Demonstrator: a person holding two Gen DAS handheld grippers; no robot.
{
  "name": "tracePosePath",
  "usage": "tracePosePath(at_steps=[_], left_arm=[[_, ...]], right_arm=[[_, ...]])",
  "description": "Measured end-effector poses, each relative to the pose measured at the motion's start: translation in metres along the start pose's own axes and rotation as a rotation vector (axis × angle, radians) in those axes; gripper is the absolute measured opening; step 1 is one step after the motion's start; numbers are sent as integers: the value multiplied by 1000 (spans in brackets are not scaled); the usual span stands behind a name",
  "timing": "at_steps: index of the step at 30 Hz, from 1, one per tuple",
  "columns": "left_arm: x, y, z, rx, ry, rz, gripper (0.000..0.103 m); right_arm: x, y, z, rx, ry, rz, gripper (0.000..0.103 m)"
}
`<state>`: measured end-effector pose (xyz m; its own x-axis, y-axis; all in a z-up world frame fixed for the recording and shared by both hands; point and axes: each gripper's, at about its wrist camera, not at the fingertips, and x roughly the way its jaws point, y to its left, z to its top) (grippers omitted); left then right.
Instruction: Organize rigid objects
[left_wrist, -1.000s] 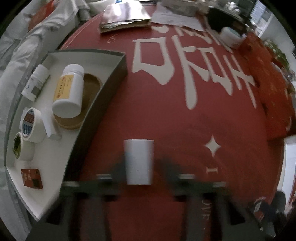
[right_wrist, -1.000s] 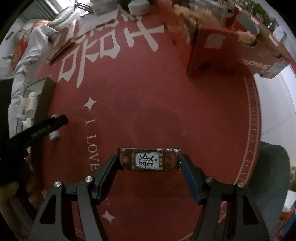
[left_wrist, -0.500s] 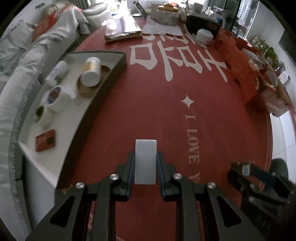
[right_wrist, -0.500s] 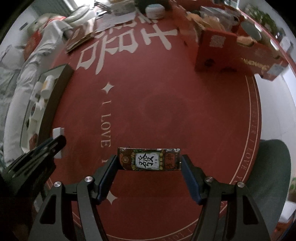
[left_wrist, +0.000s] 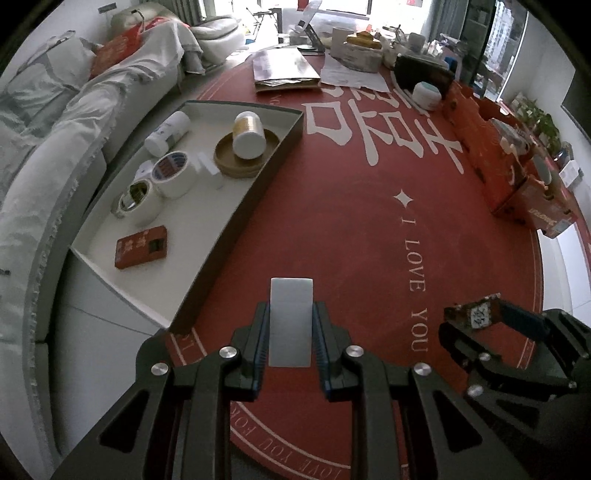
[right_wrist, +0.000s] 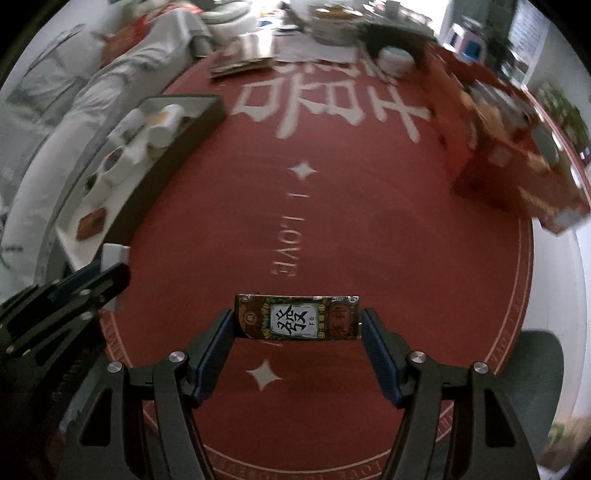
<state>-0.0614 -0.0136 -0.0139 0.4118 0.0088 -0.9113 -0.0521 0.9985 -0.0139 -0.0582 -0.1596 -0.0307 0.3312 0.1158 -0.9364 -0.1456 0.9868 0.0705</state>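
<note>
The left tongs (left_wrist: 291, 328) are pinching a plain white block (left_wrist: 291, 321) between their blue pads, closed in tight on its long sides so that it is standing up out of the grip. The right tongs (right_wrist: 298, 325) are spread much wider, since they are clamping a printed box (right_wrist: 297, 316) by its two short ends, label facing the camera. Both things are being carried in the air above the red mat (left_wrist: 369, 236), not resting on it.

Just to the left of the left tongs, a long tray (left_wrist: 229, 225) with dark walls and a white floor is lying on the mat's edge. It is already holding two tape rolls (left_wrist: 162, 181), two white bottles (left_wrist: 248, 136), one of them sitting on a round brown dish (left_wrist: 229, 162), and a small red pack (left_wrist: 141, 246). That collection suggests the tray is the gathering place, and the bare stretch of white floor near the red pack looks like the likely spot for the block. Gripping the block by its sides is leaving its lower end free for setting down.

The mat is round, printed with large white characters, stars and "I LOVE YOU". It appears to be lying on the floor rather than a counter. A sofa under pale covers is running along the left; red cartons (left_wrist: 517, 173) are lining the right edge; papers, a flat packet and containers are crowding the far end near bright windows. The right wrist view is blurred at its margins.
</note>
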Motion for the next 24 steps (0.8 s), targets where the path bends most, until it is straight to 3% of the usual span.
tracePosePath(at_steps=[5,24], left_arm=[[-3,4,-3,-12,-7,-3,24],[-9,12,-5,-36,-18,12,25]], right_arm=[[-4,16,-2,-62,-18,-4,70],[-1,7,-4,-18,-4,6,70]])
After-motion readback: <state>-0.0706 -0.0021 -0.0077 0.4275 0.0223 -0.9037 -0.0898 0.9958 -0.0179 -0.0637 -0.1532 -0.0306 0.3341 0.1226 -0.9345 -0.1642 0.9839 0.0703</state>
